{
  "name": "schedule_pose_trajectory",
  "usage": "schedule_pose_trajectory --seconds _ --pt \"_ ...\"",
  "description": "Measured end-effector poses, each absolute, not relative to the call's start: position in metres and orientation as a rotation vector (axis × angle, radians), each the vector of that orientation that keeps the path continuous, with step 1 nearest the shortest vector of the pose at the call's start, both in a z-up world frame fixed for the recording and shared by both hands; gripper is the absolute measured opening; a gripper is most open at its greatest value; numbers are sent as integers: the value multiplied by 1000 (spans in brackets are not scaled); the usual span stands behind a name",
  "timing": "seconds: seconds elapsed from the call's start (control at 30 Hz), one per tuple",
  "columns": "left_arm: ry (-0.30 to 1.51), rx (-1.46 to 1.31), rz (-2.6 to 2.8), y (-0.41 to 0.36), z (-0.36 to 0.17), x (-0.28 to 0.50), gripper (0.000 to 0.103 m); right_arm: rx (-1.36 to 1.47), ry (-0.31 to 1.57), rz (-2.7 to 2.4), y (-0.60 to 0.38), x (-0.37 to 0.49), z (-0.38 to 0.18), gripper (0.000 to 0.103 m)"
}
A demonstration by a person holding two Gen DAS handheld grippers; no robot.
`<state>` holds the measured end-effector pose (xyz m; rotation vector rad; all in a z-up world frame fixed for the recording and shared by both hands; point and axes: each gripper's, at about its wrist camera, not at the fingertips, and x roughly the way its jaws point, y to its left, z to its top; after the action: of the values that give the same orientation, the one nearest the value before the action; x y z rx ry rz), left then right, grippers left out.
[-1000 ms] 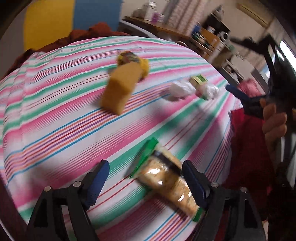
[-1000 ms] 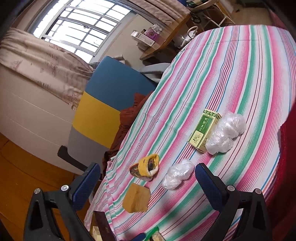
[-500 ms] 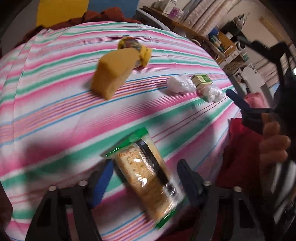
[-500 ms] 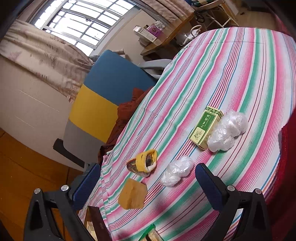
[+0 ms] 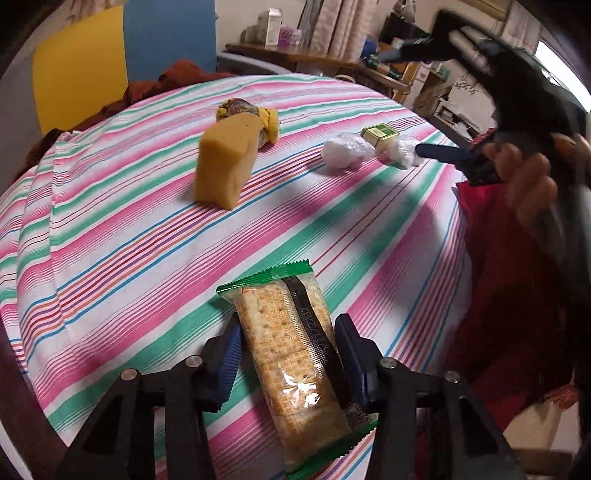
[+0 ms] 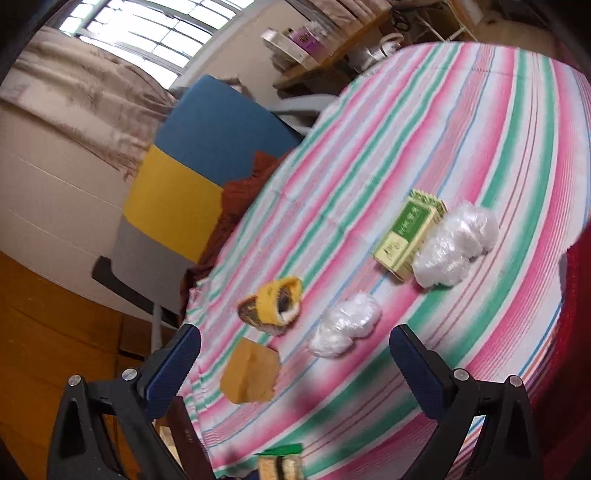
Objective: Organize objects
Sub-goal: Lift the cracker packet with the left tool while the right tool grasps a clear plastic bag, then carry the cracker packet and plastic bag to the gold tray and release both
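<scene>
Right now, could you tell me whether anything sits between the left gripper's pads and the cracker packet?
Nothing visible does. The cracker packet already lies between the left gripper pads, one on each long side, on the striped tablecloth. The yellow sponge block and plastic wads lie farther ahead, well apart.

Bright barred window [image 6: 147, 26], blue-yellow chair [image 6: 192, 162], cluttered wooden shelf [image 5: 295, 59], orange floor [image 6: 48, 314]

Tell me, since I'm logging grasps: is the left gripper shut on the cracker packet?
Shut on it: the left gripper has a blue pad against each side of the cracker packet.
</scene>
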<state>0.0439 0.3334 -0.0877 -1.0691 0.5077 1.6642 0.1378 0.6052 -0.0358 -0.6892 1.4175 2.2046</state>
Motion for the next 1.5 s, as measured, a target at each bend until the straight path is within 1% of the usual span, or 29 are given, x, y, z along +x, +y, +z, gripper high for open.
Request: schedule_pose_trajectory --seconds 0.07,0.17,0.3,0.37,0.4,0.47,0.6,0.63,0.67,0.7,0.73,0.8,1.13,1.2,1.33,1.5 --pt "470 -1072 1668 323 -87 41 50 -756 1402 2178 605 131 -40 103" --pt "424 -1081 1661 318 -89 38 50 -890 1320 2124 604 117 -46 103" --pt "390 -1078 1658 314 -90 37 51 -1046 1140 2109 601 95 -53 101" --pt "370 -1076 1657 311 -92 36 50 -1092 1075 2115 600 84 -56 92" --pt "361 -1076 1658 310 -91 35 50 -1114 1050 2109 600 81 -59 90" --pt "355 -1072 1658 310 -92 35 50 -1170 995 2087 601 74 -66 78" --pt "330 -1073 1659 308 -93 34 50 -1215 923 2067 605 66 -73 73" --pt "326 -1071 1659 308 -93 34 50 -1224 904 2069 605 65 -74 66" --pt "324 -1070 1660 307 -93 34 50 -1236 890 2075 604 63 -75 53" --pt "326 -1067 1663 307 -93 35 49 -1254 875 2083 603 62 -76 44" --pt "328 -1065 1667 307 -92 35 49 -1270 851 2080 601 61 -77 30" --pt "332 -1055 1679 306 -92 37 48 -1267 821 2076 599 63 -76 30" --pt "392 -1023 1724 300 -88 48 48 -1154 831 2226 589 75 -52 29" --pt "393 -1023 1727 300 -88 48 48 -1138 808 2274 582 72 -47 29" --pt "395 -1024 1732 299 -86 48 47 -1139 773 2316 573 61 -41 29" --pt "386 -997 1742 294 -74 51 44 -1063 747 2423 566 64 -28 29"
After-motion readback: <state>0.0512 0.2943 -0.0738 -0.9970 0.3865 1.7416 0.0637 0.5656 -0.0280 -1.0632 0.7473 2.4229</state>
